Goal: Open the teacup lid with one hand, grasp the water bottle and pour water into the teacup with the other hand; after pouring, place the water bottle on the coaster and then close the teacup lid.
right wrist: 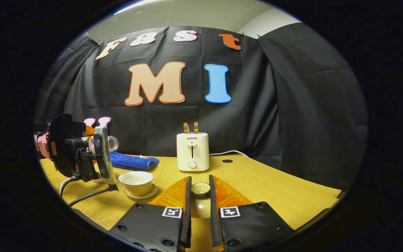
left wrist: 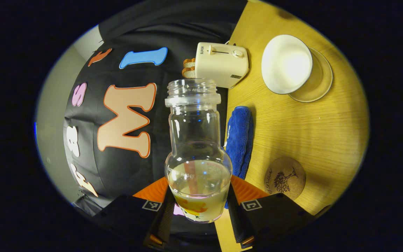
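Observation:
A clear, uncapped water bottle with some water in its base lies between the fingers of my left gripper, which is shut on it. The bottle is tipped on its side, its mouth towards the toaster. The white teacup stands open on its saucer, and a round cork coaster lies nearer. In the right gripper view, my right gripper is shut on the teacup lid above the table. The teacup sits to its left, with the left gripper and bottle above and left of the cup.
A cream toaster with two bread slices stands at the back of the yellow wooden table. A folded blue cloth lies behind the cup. A cable trails from the left gripper across the table's left side.

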A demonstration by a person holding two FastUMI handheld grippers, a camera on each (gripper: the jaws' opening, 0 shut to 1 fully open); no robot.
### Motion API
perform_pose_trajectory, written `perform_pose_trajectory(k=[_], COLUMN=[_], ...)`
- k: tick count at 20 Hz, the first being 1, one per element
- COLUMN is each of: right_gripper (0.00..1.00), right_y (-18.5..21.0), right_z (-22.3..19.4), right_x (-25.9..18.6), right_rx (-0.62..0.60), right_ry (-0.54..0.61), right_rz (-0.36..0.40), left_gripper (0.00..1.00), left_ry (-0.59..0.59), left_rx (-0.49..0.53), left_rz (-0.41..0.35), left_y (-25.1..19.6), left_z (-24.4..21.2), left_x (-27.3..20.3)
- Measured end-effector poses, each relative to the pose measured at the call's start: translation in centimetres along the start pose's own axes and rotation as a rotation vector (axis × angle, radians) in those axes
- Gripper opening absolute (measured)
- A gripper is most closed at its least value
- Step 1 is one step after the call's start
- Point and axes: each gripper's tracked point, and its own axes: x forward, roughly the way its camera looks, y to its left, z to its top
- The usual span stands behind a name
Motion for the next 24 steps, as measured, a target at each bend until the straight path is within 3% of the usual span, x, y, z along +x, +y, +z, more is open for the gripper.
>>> perform_pose_trajectory(k=[4,24], right_gripper=[0.24,0.25], right_y=[-0.1,-0.2], right_z=[0.0,0.1], right_x=[0.0,-0.1], right_rx=[0.000,-0.001], right_ry=[0.001,-0.001], right_rz=[-0.005,-0.008], left_gripper=[0.67,0.67], left_ry=[-0.004,-0.016], left_rx=[0.108,0.409], left_rz=[0.014,0.012], left_y=[0.4,1.0], left_z=[0.0,2.3], left_x=[0.0,0.3])
